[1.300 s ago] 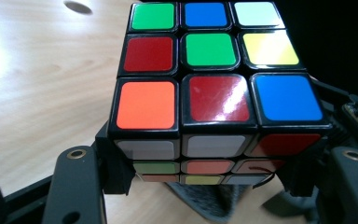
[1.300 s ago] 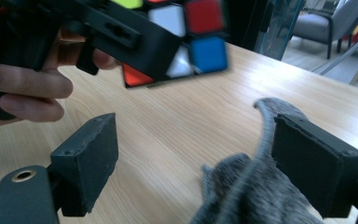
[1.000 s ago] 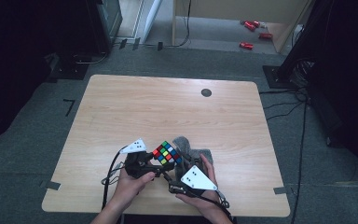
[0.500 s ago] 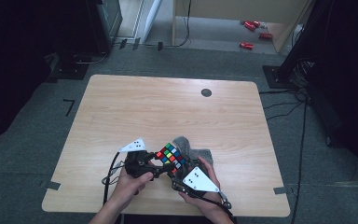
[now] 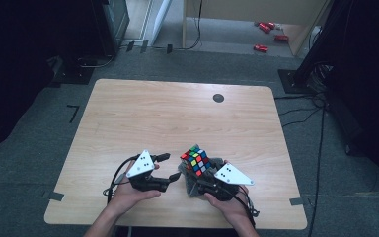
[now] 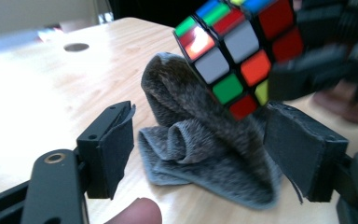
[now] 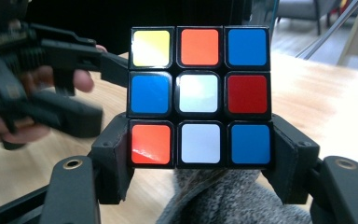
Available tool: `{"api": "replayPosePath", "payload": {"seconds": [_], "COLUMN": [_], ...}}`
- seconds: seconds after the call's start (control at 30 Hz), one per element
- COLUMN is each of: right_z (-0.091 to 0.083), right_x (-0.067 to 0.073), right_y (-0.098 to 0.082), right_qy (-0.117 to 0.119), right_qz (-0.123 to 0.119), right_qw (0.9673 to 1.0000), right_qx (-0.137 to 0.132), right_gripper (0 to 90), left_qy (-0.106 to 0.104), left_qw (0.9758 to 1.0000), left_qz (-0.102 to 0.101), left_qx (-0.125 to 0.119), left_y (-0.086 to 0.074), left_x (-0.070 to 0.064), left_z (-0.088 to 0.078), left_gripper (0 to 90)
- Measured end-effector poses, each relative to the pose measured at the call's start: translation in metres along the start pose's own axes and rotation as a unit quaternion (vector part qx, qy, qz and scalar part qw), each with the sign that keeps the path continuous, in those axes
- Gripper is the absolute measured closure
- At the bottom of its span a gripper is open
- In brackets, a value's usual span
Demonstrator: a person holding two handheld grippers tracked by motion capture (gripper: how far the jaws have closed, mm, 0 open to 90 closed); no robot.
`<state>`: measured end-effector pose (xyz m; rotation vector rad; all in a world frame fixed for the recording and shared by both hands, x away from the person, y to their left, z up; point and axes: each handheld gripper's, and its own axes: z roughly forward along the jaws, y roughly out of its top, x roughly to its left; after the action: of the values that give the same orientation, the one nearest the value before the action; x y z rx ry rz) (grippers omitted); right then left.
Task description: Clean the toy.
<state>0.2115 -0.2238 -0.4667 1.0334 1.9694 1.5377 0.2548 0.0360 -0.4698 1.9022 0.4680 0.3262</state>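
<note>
The high view looks forward and down over the pale wooden table (image 5: 177, 118). Both gripper views sit close, facing opposite sides of the multicoloured plastic puzzle cube (image 7: 199, 95) and crumpled grey cloth (image 6: 205, 154).

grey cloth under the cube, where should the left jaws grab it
Grip the grey cloth at its raised rolled fold, coming level from the left gripper side. That fold stands off the table, clear of the cube held in the right gripper.

No legible text, label or number — anywhere.
</note>
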Motion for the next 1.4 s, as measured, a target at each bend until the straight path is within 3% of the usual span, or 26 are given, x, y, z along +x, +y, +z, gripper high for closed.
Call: {"api": "replayPosePath", "payload": {"seconds": [0.07, 0.13, 0.2, 0.27, 0.37, 0.67, 0.77, 0.87, 1.03, 1.07, 1.17, 1.33, 1.4], "right_z": [0.0, 0.0, 0.0, 0.0, 0.002, 0.009, 0.011, 0.014, 0.016, 0.016, 0.015, 0.014, 0.012], "right_x": [0.001, 0.002, 0.005, 0.008, 0.011, 0.019, 0.021, 0.022, 0.017, 0.017, 0.016, 0.013, 0.01], "right_y": [0.002, 0.004, 0.006, 0.007, 0.008, 0.006, 0.006, 0.005, 0.003, 0.004, 0.005, 0.006, 0.006], "right_qy": [0.005, 0.011, 0.015, 0.022, 0.028, 0.046, 0.06, 0.07, 0.078, 0.078, 0.083, 0.086, 0.086], "right_qz": [0.014, 0.029, 0.044, 0.058, 0.077, 0.09, 0.095, 0.094, 0.122, 0.124, 0.128, 0.125, 0.127], "right_qw": [0.9999, 0.9994, 0.9986, 0.9977, 0.996, 0.9927, 0.9908, 0.9894, 0.9848, 0.9844, 0.9837, 0.9843, 0.9846], "right_qx": [0.008, 0.015, 0.023, 0.026, 0.036, 0.066, 0.075, 0.086, 0.096, 0.097, 0.095, 0.089, 0.083], "right_gripper": [34.6, 34.6, 34.6, 34.6, 34.6, 34.5, 34.4, 34.4, 34.1, 33.8, 31.7, 28.1, 26.1], "left_qy": [0.01, 0.024, 0.046, 0.058, 0.063, 0.056, 0.056, 0.056, 0.054, 0.054, 0.042, 0.05, 0.058], "left_qw": [0.9991, 0.9962, 0.9925, 0.9898, 0.9893, 0.9867, 0.9871, 0.9853, 0.9841, 0.9843, 0.9893, 0.9901, 0.9922], "left_qz": [0.042, 0.083, 0.113, 0.129, 0.131, 0.152, 0.148, 0.16, 0.167, 0.166, 0.136, 0.129, 0.11], "left_qx": [0.005, 0.007, 0.013, 0.014, 0.005, -0.005, -0.024, -0.025, -0.028, -0.028, -0.034, -0.024, -0.015], "left_y": [-0.003, -0.007, -0.01, -0.011, -0.01, -0.01, -0.01, -0.012, -0.014, -0.014, -0.014, -0.014, -0.014], "left_x": [-0.007, -0.013, -0.018, -0.02, -0.023, -0.032, -0.034, -0.034, -0.036, -0.036, -0.035, -0.03, -0.025], "left_z": [0.005, 0.009, 0.013, 0.015, 0.014, 0.018, 0.016, 0.016, 0.014, 0.014, 0.012, 0.011, 0.008], "left_gripper": [25.1, 25.1, 24.4, 23.1, 20.3, 18.0, 18.5, 21.8, 29.7, 31.1, 33.2, 33.7, 33.9]}}
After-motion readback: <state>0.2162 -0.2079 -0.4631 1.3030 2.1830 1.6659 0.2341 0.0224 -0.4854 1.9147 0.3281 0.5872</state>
